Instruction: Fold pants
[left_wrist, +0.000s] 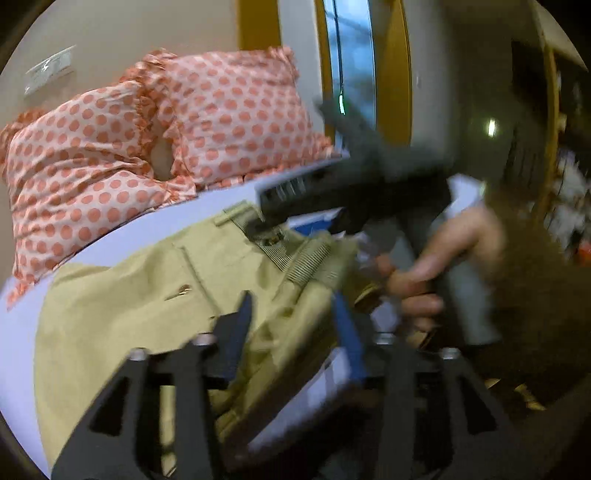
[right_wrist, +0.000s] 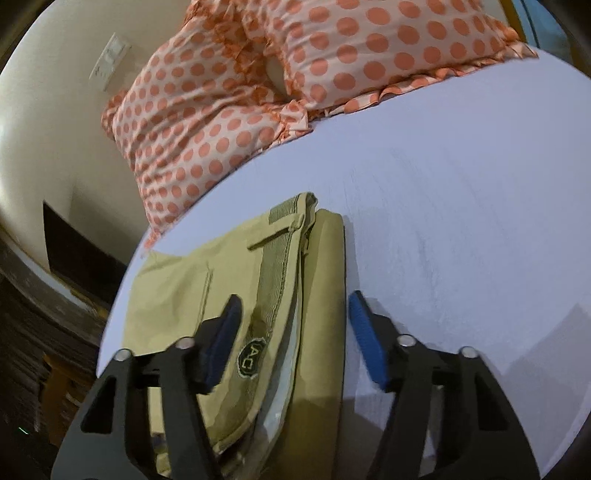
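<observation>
Khaki pants (left_wrist: 140, 295) lie folded on a pale lavender sheet (left_wrist: 155, 225). In the left wrist view my left gripper (left_wrist: 295, 317) is open, its blue-padded fingers either side of the bunched waistband edge (left_wrist: 317, 258). The right gripper's black body (left_wrist: 354, 195), held by a hand (left_wrist: 436, 258), hovers just beyond the waistband. In the right wrist view the pants (right_wrist: 266, 295) lie with the waistband and a label (right_wrist: 251, 356) showing. My right gripper (right_wrist: 293, 306) is open, its jaws spread around the folded waist edge, not pinching it.
Two pillows with orange dots (left_wrist: 155, 129) lie at the head of the bed and also show in the right wrist view (right_wrist: 280, 74). A wall switch plate (right_wrist: 110, 61) is on the beige wall. A window with yellow frame (left_wrist: 351, 66) is behind. Bare sheet (right_wrist: 461, 221) stretches right.
</observation>
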